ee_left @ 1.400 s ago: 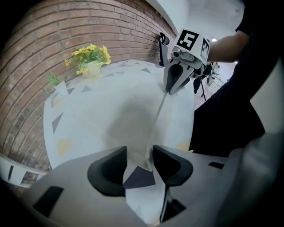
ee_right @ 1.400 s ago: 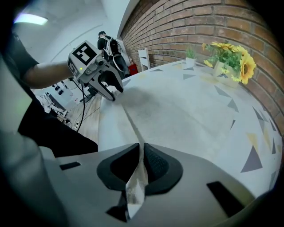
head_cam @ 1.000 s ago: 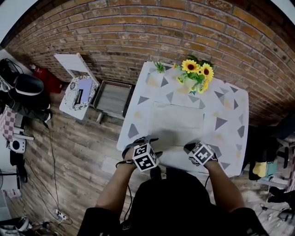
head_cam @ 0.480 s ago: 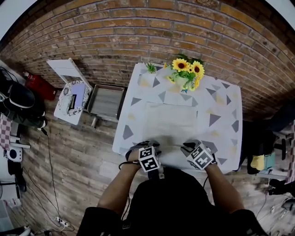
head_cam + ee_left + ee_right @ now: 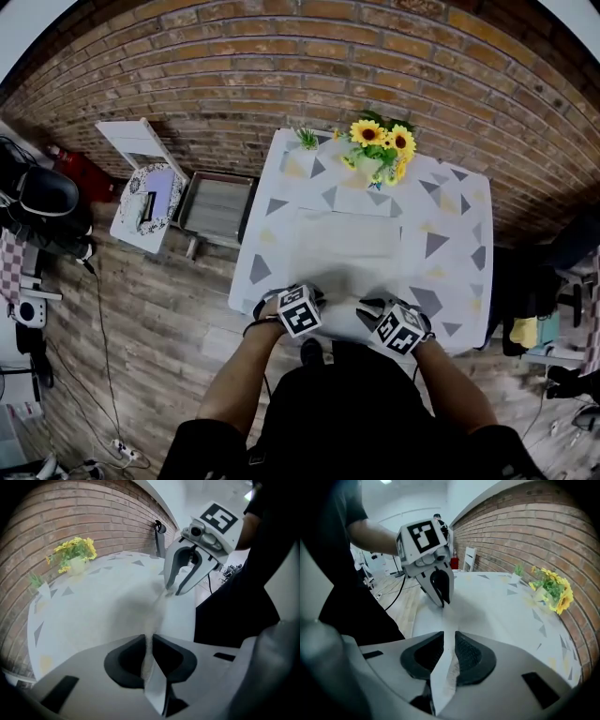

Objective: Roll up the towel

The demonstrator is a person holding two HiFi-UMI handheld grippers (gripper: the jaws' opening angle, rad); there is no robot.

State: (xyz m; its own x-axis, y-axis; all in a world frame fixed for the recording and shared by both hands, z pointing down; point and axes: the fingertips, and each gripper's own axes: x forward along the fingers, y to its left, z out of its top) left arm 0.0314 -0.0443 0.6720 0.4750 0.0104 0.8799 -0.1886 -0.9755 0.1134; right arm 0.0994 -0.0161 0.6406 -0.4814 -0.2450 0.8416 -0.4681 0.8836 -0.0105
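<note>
The left gripper [image 5: 149,652] has just been closing and now pinches the towel [image 5: 349,248] by its edge farthest from the sunflowers [image 5: 380,145]. The right gripper [image 5: 449,656], its jaws just eased slightly wider, clamps that same edge. The towel lies flat on the patterned table [image 5: 450,234] below the sunflowers. A brick wall [image 5: 281,66] stands behind the sunflowers.

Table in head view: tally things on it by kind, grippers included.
towel: 1
sunflower bouquet: 1
small green plant: 1
grippers: 2; left gripper jaws just closing, right gripper jaws just opening, towel between both
total: 5
</note>
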